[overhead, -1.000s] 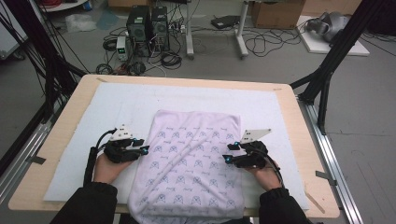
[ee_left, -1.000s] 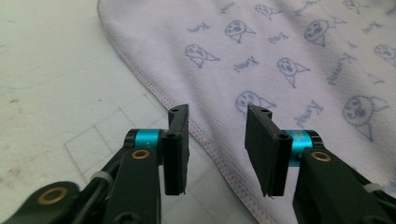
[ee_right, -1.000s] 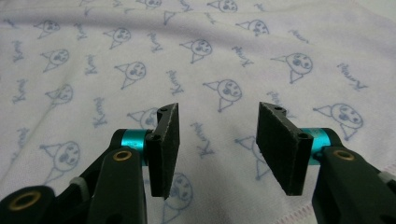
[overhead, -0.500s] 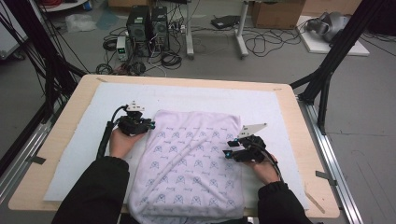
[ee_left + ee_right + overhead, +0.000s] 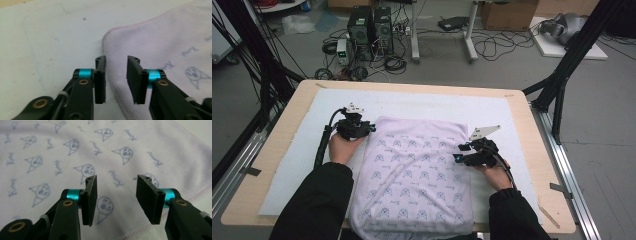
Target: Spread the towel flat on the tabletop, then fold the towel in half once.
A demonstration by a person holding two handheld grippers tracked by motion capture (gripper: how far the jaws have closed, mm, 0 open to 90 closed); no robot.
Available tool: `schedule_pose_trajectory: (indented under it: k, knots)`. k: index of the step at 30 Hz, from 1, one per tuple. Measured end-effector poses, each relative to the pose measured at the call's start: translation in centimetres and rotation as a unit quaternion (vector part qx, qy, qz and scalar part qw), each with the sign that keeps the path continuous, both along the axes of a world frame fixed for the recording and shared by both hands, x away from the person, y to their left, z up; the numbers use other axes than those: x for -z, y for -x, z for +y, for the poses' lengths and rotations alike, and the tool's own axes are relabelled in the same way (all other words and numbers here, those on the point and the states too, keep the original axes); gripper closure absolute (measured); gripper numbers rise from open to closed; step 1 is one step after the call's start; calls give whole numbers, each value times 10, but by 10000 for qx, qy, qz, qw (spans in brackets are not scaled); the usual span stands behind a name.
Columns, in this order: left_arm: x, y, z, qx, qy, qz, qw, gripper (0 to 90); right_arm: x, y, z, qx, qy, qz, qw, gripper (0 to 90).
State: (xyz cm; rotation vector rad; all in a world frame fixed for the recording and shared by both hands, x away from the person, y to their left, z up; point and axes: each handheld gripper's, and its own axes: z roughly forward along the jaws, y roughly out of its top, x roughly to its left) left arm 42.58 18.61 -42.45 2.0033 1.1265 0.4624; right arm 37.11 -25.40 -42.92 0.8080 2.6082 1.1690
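both jaws apart, nothing held: left gripper (image 5: 116, 80) just reopened over towel (image 5: 414, 175) edge, right gripper (image 5: 116, 201) above towel.

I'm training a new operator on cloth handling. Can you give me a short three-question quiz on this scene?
1. True or false: the left gripper has the cloth clamped.
2. Which part of the cloth lies by the left gripper: A) far left corner, B) near right corner, C) its middle?
3. What is printed on the cloth?

Key:
1. False; its jaws stand apart over the hem, having just been closing and reopening.
2. A.
3. Small blue cat faces and words.
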Motion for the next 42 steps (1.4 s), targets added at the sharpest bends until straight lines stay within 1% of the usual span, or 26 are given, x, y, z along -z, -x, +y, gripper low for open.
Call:
schedule_pose_trajectory:
  k: [1,3,4,5,6,7,8,10,11,13,15,16,18,19,22,23,24,26,28,29,34,37,39,40,41,42]
  knots:
    - [-1,1,1,106,6,48,9999,638,-1,-1,0,23,-31,-20,10000,509]
    - [-2,2,1,203,51,63,9998,603,-3,-3,-1,29,-11,-4,10000,501]
    - [-3,3,2,277,119,84,9995,570,-5,-5,-1,61,-8,-10,10000,493]
    - [-5,5,2,355,103,55,9993,566,-7,-6,-2,67,-29,-6,10000,481]
    - [-6,6,1,353,141,1,9993,562,-10,-8,-2,84,-31,-11,10000,462]
    - [-8,7,2,395,212,5,9990,554,-13,-10,-2,127,-31,14,9999,451]
    - [-9,8,2,420,259,-18,9988,543,-16,-12,-2,121,-34,-27,9999,451]
    - [-13,10,4,487,273,-78,9984,536,-21,-16,-2,142,-80,-35,9999,420]
    - [-14,11,5,500,311,-83,9982,528,-23,-18,-2,160,-99,-17,9998,419]
    - [-16,13,6,509,323,-115,9981,505,-27,-20,-2,189,-100,-90,9997,403]
    - [-18,14,7,499,299,-139,9982,493,-30,-22,-2,246,-136,-79,9996,388]
    - [-18,14,8,511,302,-141,9981,487,-33,-24,-1,243,-106,-98,9996,377]
    - [-18,14,9,517,294,-139,9981,487,-38,-25,1,234,-93,-111,9996,368]
    - [-18,14,10,524,322,-146,9980,488,-41,-26,2,222,-120,-158,9996,368]
    - [-20,14,11,549,356,-185,9977,489,-50,-29,4,196,-103,-203,9995,363]
    - [-20,15,11,562,371,-200,9975,490,-52,-31,5,204,-80,-193,9996,363]
    - [-20,15,10,566,375,-208,9975,492,-54,-32,6,188,-62,-236,9995,363]
    - [-20,15,9,591,342,-195,9975,492,-56,-35,7,188,-43,-231,9995,356]
    - [-19,15,8,608,351,-163,9974,491,-57,-38,8,178,-57,-243,9995,352]
    - [-18,15,8,631,312,-158,9974,491,-57,-39,9,171,-70,-190,9996,343]
    - [-15,13,5,638,261,-113,9976,491,-51,-44,10,165,6,-138,9998,335]
    - [-12,12,3,652,211,-74,9976,492,-47,-49,7,257,22,-139,9996,337]
    - [-10,10,3,666,207,-101,9975,498,-44,-52,5,355,33,-168,9992,333]
    - [-8,9,3,659,196,-112,9976,503,-43,-53,4,412,-7,-163,9990,333]
    - [-6,7,4,625,194,-125,9978,508,-42,-55,2,448,7,-181,9988,337]
    - [-5,6,4,603,197,-92,9979,512,-40,-57,0,494,25,-181,9986,341]
